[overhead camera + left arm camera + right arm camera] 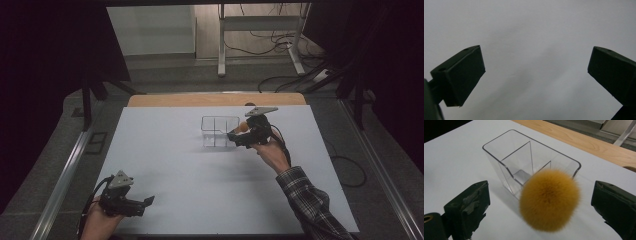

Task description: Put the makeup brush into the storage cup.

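The right claw (pixel 541 202) is standing spread wide around the fluffy orange brush (pixel 549 199), apparently just dropped into the clear organizer (pixel 506 162) (toward the table's far edge), so backing away seems next, while the left claw (pixel 536 77) is idling open.

A fluffy orange-yellow brush head (pixel 549 199), round and soft-edged, stands out of a clear plastic organiser (pixel 524 160), at its near corner compartment. The organiser is a rectangular box split by thin inner walls into several compartments; it sits upright on the white tabletop (pixel 200 175), towards the far right
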`<state>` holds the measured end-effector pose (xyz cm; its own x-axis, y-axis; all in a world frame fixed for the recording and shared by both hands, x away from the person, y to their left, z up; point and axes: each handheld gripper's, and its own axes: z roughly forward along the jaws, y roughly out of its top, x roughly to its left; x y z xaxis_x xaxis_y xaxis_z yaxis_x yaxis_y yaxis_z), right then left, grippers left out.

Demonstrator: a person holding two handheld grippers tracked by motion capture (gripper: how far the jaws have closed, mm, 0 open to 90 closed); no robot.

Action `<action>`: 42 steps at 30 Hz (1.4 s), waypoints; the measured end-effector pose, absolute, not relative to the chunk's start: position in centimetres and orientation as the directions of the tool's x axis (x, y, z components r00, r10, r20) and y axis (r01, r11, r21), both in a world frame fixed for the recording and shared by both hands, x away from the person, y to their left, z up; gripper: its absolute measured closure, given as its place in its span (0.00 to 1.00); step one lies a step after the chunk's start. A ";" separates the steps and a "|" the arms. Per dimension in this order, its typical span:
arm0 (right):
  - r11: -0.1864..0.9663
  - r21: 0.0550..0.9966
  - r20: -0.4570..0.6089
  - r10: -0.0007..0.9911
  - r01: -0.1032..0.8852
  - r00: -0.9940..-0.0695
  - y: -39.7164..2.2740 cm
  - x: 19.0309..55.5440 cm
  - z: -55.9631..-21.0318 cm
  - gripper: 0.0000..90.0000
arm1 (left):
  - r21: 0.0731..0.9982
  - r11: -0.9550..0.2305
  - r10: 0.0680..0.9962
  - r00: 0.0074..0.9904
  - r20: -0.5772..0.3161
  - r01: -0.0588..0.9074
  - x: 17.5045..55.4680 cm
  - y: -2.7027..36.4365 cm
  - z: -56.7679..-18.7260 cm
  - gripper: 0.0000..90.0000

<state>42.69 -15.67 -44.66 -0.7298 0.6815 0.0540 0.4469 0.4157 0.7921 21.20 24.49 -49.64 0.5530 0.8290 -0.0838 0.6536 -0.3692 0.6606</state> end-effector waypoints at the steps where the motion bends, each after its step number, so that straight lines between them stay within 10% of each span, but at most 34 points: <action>1: 0.417 0.792 0.052 0.681 0.445 -0.730 -15.7 42.6 -44.6 0.02 | 0.661 -0.369 0.829 0.553 -0.084 0.654 21.2 24.5 -49.6 0.02; 42: 0.482 0.748 0.057 0.638 0.456 -0.768 -16.6 40.0 -45.7 0.03 | 0.666 -0.362 0.841 0.537 -0.069 0.652 21.3 24.7 -49.7 0.02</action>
<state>39.99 -16.65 -45.69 -0.7679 0.6380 0.0568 0.4560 0.4822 0.7480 21.33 24.71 -49.68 0.5373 0.8405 -0.0695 0.6522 -0.3618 0.6662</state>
